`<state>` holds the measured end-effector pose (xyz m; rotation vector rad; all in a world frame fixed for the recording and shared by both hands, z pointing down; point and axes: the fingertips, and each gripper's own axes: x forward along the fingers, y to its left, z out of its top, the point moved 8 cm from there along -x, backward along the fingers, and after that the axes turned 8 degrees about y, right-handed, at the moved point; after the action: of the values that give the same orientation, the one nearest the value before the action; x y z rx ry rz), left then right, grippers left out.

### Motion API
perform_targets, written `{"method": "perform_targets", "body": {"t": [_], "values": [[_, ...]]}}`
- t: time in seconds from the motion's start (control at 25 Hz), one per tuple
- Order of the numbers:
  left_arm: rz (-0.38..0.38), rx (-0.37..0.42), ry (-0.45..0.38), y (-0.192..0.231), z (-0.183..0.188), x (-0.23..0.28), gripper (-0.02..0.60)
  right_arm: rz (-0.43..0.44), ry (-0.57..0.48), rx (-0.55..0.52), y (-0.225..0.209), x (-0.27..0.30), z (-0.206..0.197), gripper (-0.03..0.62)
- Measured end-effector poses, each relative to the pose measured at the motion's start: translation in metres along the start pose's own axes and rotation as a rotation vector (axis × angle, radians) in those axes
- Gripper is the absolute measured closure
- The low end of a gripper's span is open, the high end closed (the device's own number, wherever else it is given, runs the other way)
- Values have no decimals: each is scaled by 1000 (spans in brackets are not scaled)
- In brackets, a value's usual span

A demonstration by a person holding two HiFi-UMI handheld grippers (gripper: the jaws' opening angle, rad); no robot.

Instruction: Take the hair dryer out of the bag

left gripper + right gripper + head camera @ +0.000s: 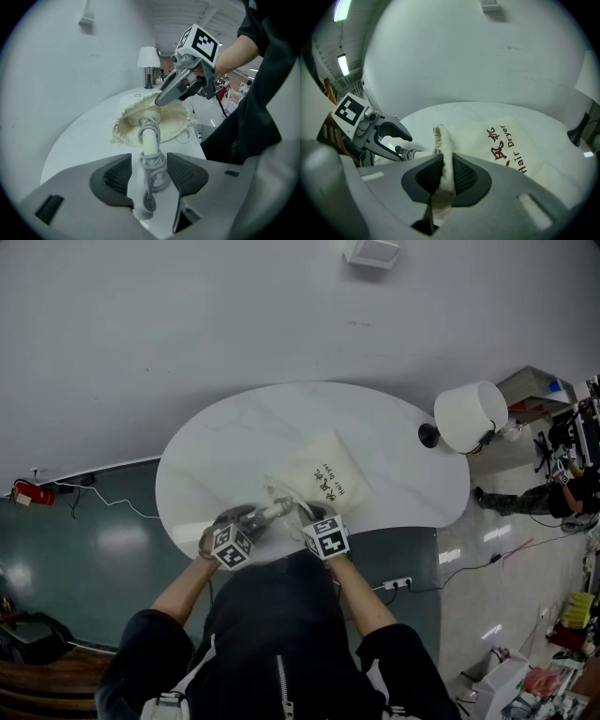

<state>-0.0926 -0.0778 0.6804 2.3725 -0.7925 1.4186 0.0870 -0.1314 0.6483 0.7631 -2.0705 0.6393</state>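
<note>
Cloth bag [330, 474] lies flat on the white oval table [394, 432], printed side up, gathered mouth turned toward the person. At that mouth the hair dryer [150, 138] is partway out: the handle sticks clear of the cloth, while the wider body sits down in the opening and is only partly seen. Its cord [153, 165] is wound in loops round the handle, so nothing trails loose to catch on the cloth. Round that wrapped handle the left gripper [149, 174] has its jaws set wide, one pad on each side and pressing the coils by the look of it. That makes a hold on the dryer at the one part that is outside and narrow enough to take. Beside it the right gripper [443, 176] is clamped nearly flat on a fold of the bag's rim [439, 136], with cloth standing up between the pads. Judged purpose: this pinch anchors the bag and lifts one lip of the mouth, so a pull on the handle draws the dryer out rather than dragging the whole bag across the smooth top. Both grippers work close together at the near edge of the table, angled downward. A lamp [469, 415] stands at the far right end, well apart from the work. Task reads as mid-extraction, with the dryer's body not yet free. Likely snag: the wide body catching on the puckered rim if the mouth is not held open enough.
</note>
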Motion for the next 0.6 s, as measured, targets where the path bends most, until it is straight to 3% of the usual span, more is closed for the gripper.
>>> {"method": "perform_targets", "body": {"t": [0.6], "values": [[-37,9,-25,-2,36,19,350,7,-2,-4,-1,-3,2,568]]}}
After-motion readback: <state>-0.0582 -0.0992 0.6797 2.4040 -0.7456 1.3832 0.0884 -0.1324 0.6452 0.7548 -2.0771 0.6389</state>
